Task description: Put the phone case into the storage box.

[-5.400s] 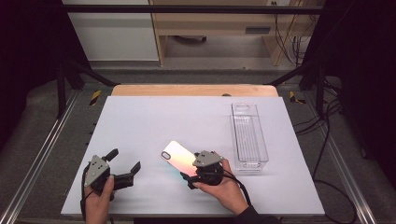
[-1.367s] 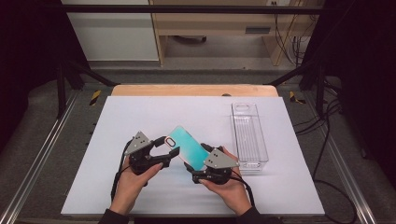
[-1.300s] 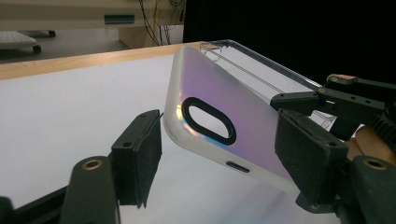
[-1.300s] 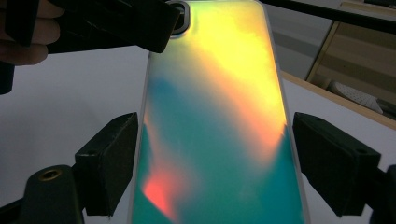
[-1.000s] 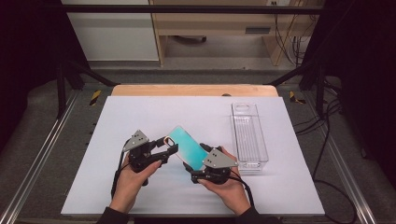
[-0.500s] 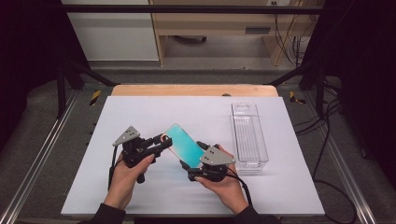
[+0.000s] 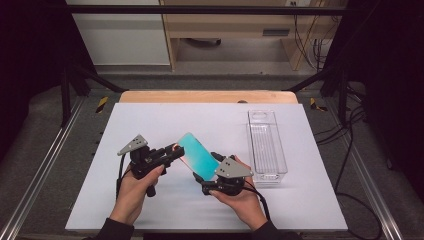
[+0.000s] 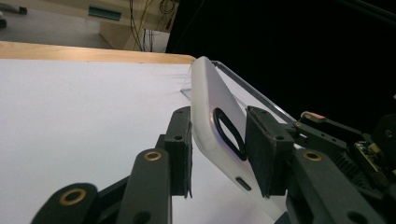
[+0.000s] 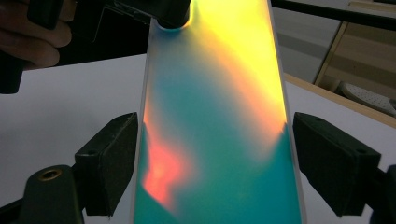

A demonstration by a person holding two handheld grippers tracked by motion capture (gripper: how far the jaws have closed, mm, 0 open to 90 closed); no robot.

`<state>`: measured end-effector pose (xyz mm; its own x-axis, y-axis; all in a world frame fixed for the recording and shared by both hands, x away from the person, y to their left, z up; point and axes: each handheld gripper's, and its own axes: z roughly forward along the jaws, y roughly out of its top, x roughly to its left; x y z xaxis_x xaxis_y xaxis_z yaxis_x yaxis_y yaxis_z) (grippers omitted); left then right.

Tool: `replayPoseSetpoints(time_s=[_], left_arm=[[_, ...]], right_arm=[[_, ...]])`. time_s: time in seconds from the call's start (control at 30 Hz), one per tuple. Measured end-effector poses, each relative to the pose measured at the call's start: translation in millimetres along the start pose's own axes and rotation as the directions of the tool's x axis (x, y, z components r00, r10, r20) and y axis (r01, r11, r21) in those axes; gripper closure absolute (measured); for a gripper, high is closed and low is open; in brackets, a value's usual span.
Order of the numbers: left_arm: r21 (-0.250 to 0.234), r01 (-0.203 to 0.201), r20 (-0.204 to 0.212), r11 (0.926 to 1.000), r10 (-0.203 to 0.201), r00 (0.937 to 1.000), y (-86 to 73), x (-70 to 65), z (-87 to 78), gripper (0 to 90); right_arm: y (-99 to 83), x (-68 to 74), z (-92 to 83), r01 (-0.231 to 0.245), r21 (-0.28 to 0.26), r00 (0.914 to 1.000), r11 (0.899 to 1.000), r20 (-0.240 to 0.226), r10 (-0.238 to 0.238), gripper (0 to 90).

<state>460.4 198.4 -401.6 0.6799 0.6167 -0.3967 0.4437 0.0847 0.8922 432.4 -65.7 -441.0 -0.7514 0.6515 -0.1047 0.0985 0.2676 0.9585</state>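
An iridescent teal and orange phone case [image 7: 197, 160] hangs tilted above the white table [image 7: 150, 120], held between both hands. My right gripper [image 7: 206, 176] is shut on its near, lower end; in the right gripper view its pads flank the case [image 9: 210, 140] at both edges. My left gripper [image 7: 172, 150] comes in from the left at the upper end. In the left gripper view the case's white back with the camera cutout [image 8: 229, 135] stands between the pads. The jaws have just been closing, and both pads touch the case.
A clear plastic bin [image 7: 267, 145] lies lengthwise on the right part of the table, just beyond my right hand. A wooden strip [image 7: 210, 96] runs along the table's far edge. Metal rails border both sides.
The left gripper came in from the front left and its jaws closed onto the case's upper end. My right gripper lifted the case off the table and holds it there.
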Motion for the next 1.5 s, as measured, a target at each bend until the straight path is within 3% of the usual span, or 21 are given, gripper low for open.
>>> replayPoseSetpoints(time_s=[0.1,0.4,0.53,0.67,0.97,1.07,1.17,1.5], left_arm=[[-0.006,0.03,0.027,0.9995,-0.03,0.9992,1.4,-0.2,-1.0,69.8],[-0.006,0.028,0.062,0.9996,-0.028,0.9977,2.8,-4.9,-4.5,73.6],[-0.012,0.051,0.091,0.9986,-0.05,0.9946,3.1,-7.3,-5.4,76.9],[-0.005,0.044,0.116,0.999,-0.043,0.9923,3.8,-14.7,-6.3,79.7],[0.001,-0.031,0.084,0.9995,0.031,0.996,5.7,-28.6,-7.2,80.1],[0.004,-0.057,0.066,0.9984,0.056,0.9962,6.0,-30.9,-5.9,80.0],[-0.001,-0.081,0.049,0.9967,0.081,0.9955,7.1,-34.7,-5.5,80.1],[-0.027,-0.146,-0.003,0.989,0.146,0.9893,11.1,-38.6,-4.4,80.1]], right_arm=[[-1.2,-0.5,-0.8,0.002,0.003,1.0,1.0,0.001,-0.002,17.8],[-3.7,1.0,0.8,0.002,0.001,1.0,1.0,-0.007,-0.002,17.7],[-5.2,1.9,3.0,0.002,0.006,0.9999,1.0,-0.012,-0.002,17.7],[-6.2,3.5,5.8,0.01,0.017,0.9999,1.0,-0.009,-0.01,17.6],[-6.2,4.7,9.7,-0.011,0.01,0.9994,1.0,-0.031,0.012,16.5],[-6.8,3.3,11.2,-0.033,0.018,0.9982,0.999,-0.05,0.034,10.3],[-6.4,2.1,10.3,-0.036,0.019,0.9987,0.999,-0.035,0.037,8.3],[-3.4,-5.7,0.8,-0.083,0.0,0.995,0.997,-0.055,0.083,6.0]])
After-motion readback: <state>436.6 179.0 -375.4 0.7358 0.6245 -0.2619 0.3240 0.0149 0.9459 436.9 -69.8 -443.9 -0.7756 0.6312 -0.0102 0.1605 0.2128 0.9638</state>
